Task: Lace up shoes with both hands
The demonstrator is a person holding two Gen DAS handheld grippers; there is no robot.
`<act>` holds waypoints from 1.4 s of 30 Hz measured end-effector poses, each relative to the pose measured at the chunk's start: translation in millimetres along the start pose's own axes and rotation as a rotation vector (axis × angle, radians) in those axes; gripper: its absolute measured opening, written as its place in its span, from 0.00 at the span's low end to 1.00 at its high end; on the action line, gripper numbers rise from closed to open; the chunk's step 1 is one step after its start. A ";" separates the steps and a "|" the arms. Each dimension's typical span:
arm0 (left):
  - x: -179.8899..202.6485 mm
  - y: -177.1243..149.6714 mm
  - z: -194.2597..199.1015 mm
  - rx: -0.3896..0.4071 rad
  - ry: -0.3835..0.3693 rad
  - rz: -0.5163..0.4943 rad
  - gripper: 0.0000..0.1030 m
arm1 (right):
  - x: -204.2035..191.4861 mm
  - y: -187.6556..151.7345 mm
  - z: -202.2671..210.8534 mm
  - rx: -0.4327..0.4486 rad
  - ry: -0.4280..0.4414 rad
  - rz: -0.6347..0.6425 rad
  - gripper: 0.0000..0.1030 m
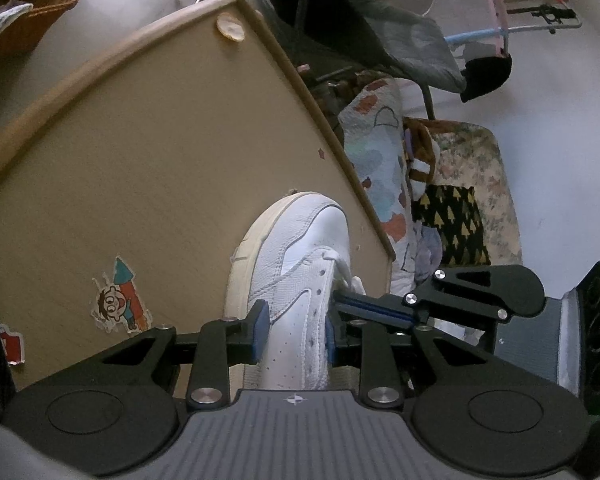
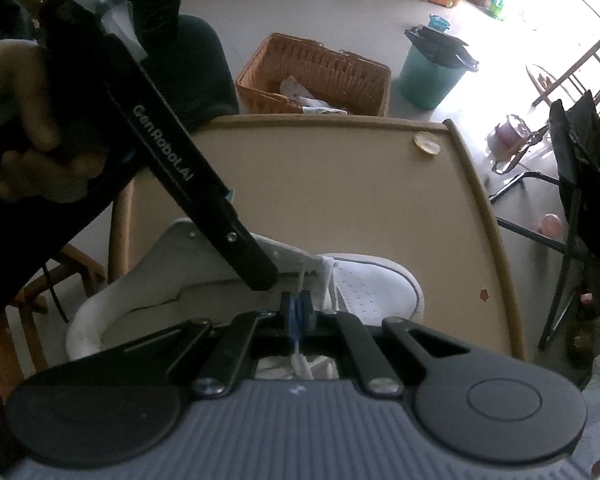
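A white sneaker (image 1: 296, 280) lay on its side on the tan surface (image 1: 140, 184), its toe near the surface's edge. The left gripper (image 1: 296, 332) had its jaws pinching the shoe's side panel by the eyelet row, one blue pad on the outer face and the other inside the opening. From the right wrist view, the right gripper (image 2: 296, 312) hovered directly above the shoe's throat with its jaws pressed together on a white shoelace (image 2: 300, 356), which ran up between the pads toward the eyelets. The left tool's black finger crossed that view diagonally and ended at the shoe, with a hand (image 2: 40, 152) gripping its handle. A wicker basket (image 2: 320, 76) and a green bin (image 2: 432, 72) stood on the floor beyond.
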State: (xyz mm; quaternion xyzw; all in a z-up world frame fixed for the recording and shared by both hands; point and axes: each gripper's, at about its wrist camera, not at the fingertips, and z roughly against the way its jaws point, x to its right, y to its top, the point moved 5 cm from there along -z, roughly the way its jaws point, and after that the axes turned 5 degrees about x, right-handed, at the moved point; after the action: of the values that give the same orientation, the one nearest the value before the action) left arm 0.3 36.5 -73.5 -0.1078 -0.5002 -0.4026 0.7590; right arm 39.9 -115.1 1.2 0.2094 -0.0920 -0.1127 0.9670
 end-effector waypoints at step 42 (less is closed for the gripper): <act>30.9 9.5 9.4 -0.041 0.073 -0.372 0.33 | 0.3 14.5 -4.0 0.007 -0.019 0.086 0.02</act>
State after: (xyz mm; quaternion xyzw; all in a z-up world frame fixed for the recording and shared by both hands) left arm 6.3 32.4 -40.6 -0.0142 -0.4754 -0.5496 0.6868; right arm 43.7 -100.8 3.9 0.2073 -0.1104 -0.0726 0.9693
